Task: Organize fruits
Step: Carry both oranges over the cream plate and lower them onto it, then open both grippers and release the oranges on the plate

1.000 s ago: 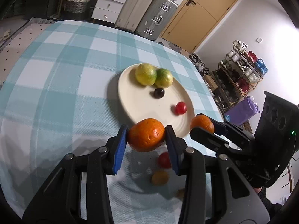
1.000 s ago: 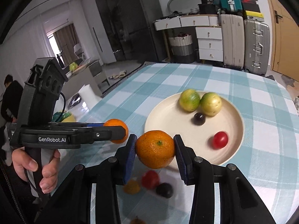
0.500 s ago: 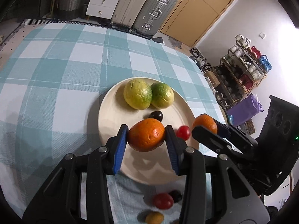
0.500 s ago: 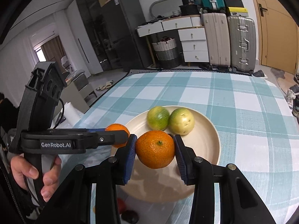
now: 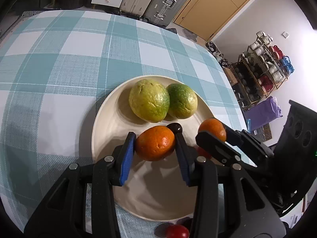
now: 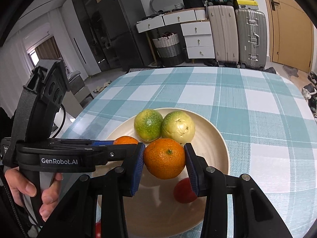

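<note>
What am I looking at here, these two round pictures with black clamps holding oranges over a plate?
No robot: a person carries a hand-held tool in each hand, and each has a wide-angle camera looking along its tongs. In the left camera's picture, the left tongs grip an orange. In the right camera's picture, the right tongs grip another orange; the hand holding the left tool shows there. Both hang over a cream plate on a checked tablecloth. The plate holds two green-yellow fruits, a dark small fruit and a red one.

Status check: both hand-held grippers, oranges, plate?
Left hand-held gripper, right hand-held gripper: each shut on a round orange. Both over cream round plate. Two green fruits, small dark fruit crowd it.
</note>
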Available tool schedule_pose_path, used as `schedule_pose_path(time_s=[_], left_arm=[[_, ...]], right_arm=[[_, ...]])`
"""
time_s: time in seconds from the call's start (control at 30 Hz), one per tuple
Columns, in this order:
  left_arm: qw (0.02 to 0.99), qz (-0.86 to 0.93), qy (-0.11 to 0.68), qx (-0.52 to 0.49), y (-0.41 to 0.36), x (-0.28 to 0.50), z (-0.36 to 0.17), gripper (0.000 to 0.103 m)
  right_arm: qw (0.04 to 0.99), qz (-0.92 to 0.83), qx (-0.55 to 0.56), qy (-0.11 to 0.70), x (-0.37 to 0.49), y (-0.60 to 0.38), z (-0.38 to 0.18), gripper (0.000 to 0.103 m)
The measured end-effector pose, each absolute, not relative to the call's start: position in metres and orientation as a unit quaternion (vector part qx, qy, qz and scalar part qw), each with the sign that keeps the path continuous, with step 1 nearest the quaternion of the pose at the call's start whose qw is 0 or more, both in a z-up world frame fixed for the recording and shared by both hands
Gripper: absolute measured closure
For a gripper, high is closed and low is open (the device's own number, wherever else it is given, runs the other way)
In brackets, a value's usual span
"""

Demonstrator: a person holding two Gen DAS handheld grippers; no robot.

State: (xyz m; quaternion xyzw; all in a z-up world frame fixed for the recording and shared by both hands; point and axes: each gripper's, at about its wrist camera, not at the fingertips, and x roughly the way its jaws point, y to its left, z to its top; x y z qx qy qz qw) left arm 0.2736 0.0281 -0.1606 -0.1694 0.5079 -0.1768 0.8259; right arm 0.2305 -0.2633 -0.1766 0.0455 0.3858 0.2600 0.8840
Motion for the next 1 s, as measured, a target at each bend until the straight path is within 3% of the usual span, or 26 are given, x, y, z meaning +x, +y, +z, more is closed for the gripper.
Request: schedule_pose_path(time_s=[0.17,0.27,0.3,0.47,0.57,0.77,0.87,1.0], left_arm=[[0.829,-0.173,0.502,-0.173,0.027,0.275,-0.16,0.065],[0.833,-0.172,0.498,-0.17,0.028,0.273,-0.155,0.056],[0.835,-0.171,0.493,-0.172,0.029,0.27,-0.152,0.055],[0.841,-0.168,0.486,-0.169,0.033,0.259,-0.142,0.053],[0.849,-0.158,0.479,-0.158,0.036,0.249,-0.135,0.044],[0.861,-0.144,0.468,-0.141,0.04,0.225,-0.12,0.041],[0.87,-0.117,0.461,-0.126,0.041,0.211,-0.113,0.027],[0.88,-0.096,0.452,-0.113,0.041,0.194,-0.106,0.024]], right_arm=[[0.882,0.259,0.059,0.389,0.237,-0.264,-0.183,0.059],[0.885,0.267,0.072,0.375,0.235,-0.268,-0.179,0.037],[0.888,0.267,0.078,0.366,0.232,-0.271,-0.176,0.035],[0.897,0.26,0.094,0.344,0.22,-0.282,-0.161,0.035],[0.901,0.253,0.096,0.338,0.212,-0.287,-0.154,0.034],[0.907,0.246,0.101,0.328,0.191,-0.293,-0.144,0.019],[0.909,0.248,0.099,0.32,0.179,-0.295,-0.138,0.018],[0.911,0.248,0.095,0.317,0.166,-0.297,-0.132,0.015]])
